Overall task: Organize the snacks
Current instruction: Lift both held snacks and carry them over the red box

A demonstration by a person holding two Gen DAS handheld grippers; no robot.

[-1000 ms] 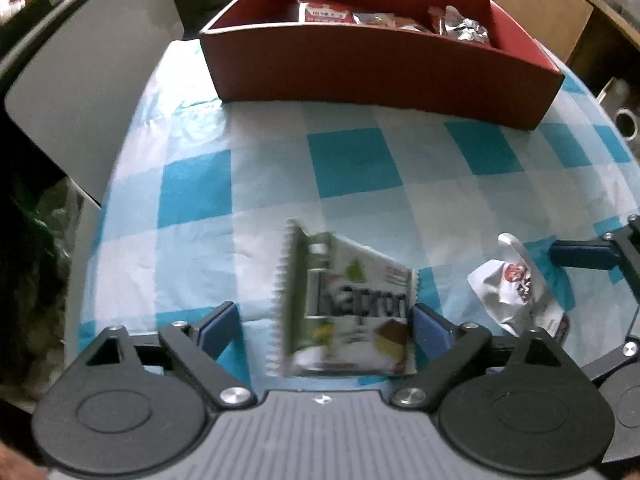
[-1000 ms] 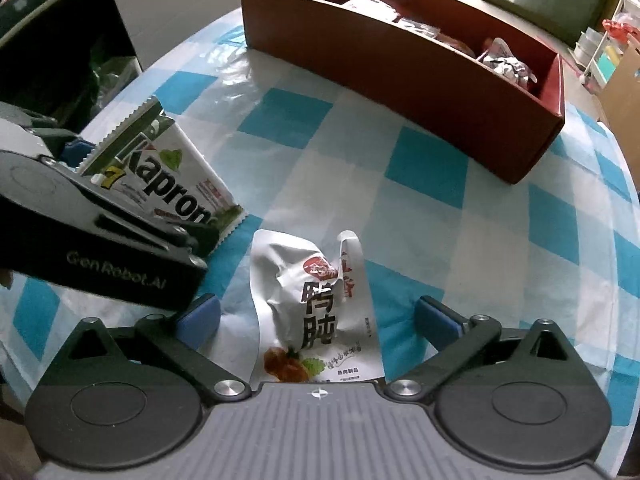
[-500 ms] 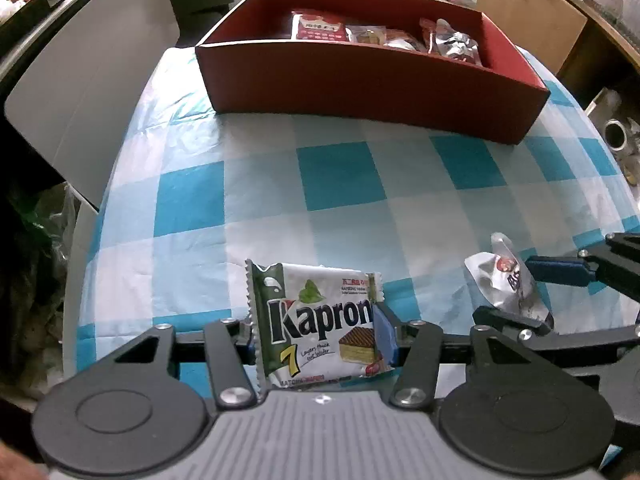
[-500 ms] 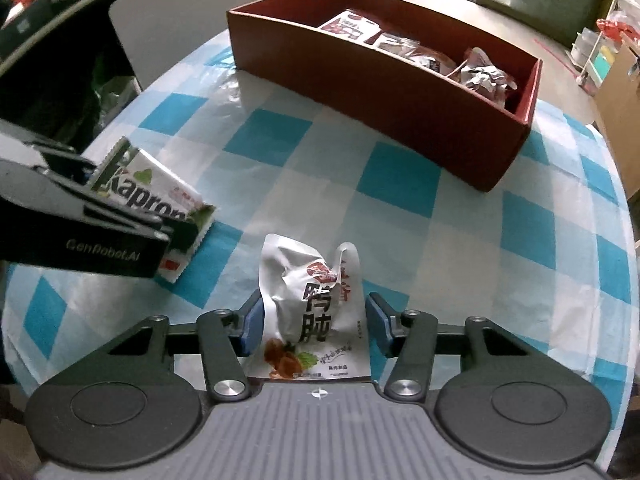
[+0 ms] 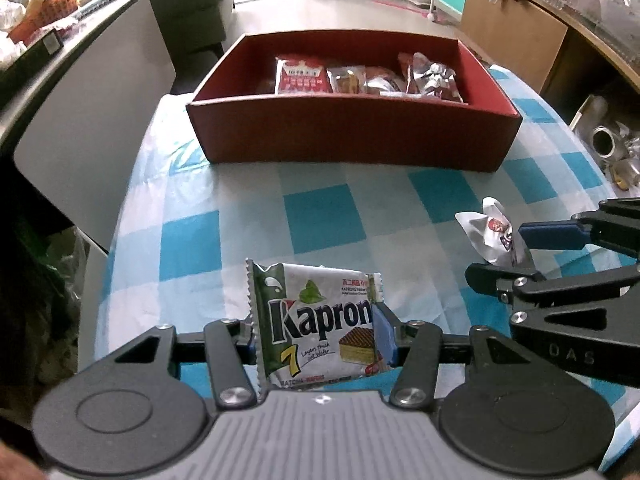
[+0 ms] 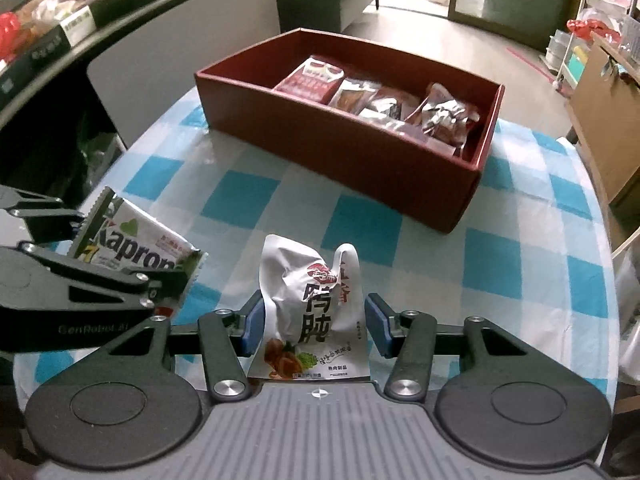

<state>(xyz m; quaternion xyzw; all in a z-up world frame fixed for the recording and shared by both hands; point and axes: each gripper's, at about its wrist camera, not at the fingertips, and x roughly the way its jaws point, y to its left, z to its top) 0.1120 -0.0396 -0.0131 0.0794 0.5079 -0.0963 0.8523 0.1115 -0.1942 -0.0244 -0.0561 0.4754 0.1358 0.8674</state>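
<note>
A white and green Kapron wafer pack sits upright between my left gripper's blue pads, which are shut on its sides; it hangs a little above the checked cloth. In the right wrist view the same pack shows at the left. My right gripper is shut on a crumpled white pouch with black characters, also lifted. That pouch appears at the right of the left wrist view. Beyond both stands an open red box with several snack packs inside.
The blue and white checked tablecloth covers a table whose left edge drops off beside a grey panel. A cardboard box and metal items lie off to the right. A dark counter with goods runs along the left.
Both grippers went from wide open around their packs to shut on them. Both then rose, lifting the wafer pack and the pouch off the cloth; the box's inside shows more.
</note>
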